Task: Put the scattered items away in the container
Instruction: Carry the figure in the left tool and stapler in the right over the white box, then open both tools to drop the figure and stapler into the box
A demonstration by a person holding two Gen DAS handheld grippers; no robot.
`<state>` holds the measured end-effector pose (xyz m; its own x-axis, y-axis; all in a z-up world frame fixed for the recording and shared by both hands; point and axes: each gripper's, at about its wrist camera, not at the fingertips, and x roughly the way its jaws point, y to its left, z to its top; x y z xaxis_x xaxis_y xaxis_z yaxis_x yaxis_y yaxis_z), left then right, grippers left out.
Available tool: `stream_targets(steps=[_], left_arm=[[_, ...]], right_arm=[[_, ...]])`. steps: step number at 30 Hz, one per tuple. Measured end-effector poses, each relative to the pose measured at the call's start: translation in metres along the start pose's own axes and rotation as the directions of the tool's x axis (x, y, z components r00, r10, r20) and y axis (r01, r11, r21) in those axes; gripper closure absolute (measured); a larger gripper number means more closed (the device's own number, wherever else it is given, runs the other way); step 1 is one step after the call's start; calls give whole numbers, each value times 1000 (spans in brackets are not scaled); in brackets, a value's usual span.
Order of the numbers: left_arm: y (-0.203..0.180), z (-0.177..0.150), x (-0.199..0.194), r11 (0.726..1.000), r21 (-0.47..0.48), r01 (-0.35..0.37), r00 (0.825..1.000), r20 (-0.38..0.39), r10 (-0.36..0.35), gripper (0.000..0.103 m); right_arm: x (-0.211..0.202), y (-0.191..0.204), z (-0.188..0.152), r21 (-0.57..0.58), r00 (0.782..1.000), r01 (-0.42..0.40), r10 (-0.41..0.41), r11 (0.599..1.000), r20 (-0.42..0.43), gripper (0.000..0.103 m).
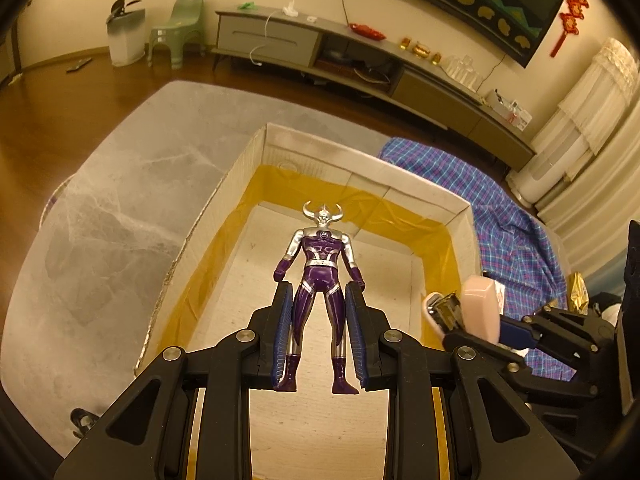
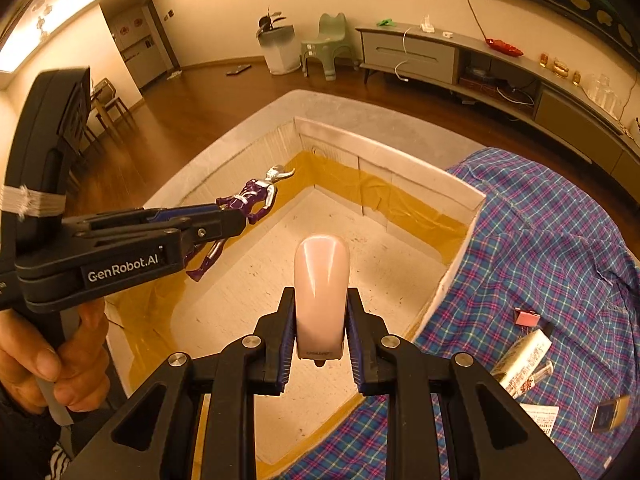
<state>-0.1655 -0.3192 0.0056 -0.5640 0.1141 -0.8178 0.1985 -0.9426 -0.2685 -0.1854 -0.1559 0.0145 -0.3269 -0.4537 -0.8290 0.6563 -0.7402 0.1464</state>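
Risks, as I judged them from my remote station: 2 loaded tools hung over 1 box (image 2: 384, 160) at once, so a release while tilted could have bounced a piece off a wall, and the close spacing of the tools in the lower half of the frame could have led to a knock between them.

Item 1: toy figure (image 1: 318, 280), hard glossy plastic, purple body with silver shoulders and a horned silver head. I had the left gripper (image 1: 318, 312) clamped on its legs, ribbed blue pads pressed against both thighs, head toward the box's far wall. It sat at frame centre in the left view, above the box floor and not yet resting on it.

Item 2: pink stapler (image 2: 322, 292), smooth rounded shell, metal magazine visible from the left view. I had the right gripper (image 2: 320, 332) closed on its flanks, nose pointing out over the box floor.

Item 3: box, white corrugated walls, yellowish tape along the inner seams, speckled pale floor, nothing lying on it that I could see.

Item 4: plaid cloth (image 2: 540, 248), soft, blue and pink check, right of frame, carrying several small items (image 2: 524, 356) not yet tidied; I could not identify them all.

Item 5: grey marbled mat (image 1: 104, 220) beneath.
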Motion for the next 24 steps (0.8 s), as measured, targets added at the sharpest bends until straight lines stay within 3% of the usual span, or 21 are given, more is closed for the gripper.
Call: stream_targets(steps=[15,24], left_arm=[[4,8,36,999,12,-34,993,-111,35,75],[8,11,67,1000,-4,-29,978,-208,28,75]], right_arm=[[42,-3,16,-62,989,19,-28,998,-144,78],[66,2,27,-144,965,76,-109,987,-238,78]])
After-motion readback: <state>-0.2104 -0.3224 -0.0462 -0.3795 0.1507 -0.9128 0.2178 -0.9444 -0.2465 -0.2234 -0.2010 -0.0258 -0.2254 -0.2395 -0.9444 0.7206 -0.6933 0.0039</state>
